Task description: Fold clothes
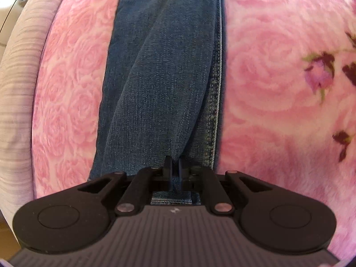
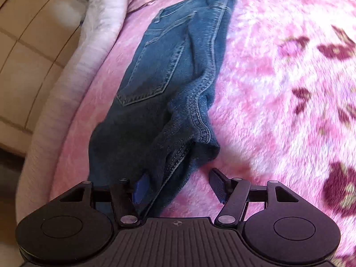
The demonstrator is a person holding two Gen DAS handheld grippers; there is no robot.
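Lying lengthwise on a plush pink rose-print blanket point(image 1: 267, 77), the dark denim jeans point(image 2: 169, 71) show stitched seams and a back pocket. Left gripper point(image 1: 174, 166) pinches the leg end; right gripper point(image 2: 180, 183) is spread around crumpled denim. Beige tiled floor point(image 2: 29, 44) alongside.

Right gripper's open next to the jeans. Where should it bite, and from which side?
Take the stitched seam fold bulging at the near edge of the jeans, coming in low along the blanket. It stands proud between the right gripper fingers.
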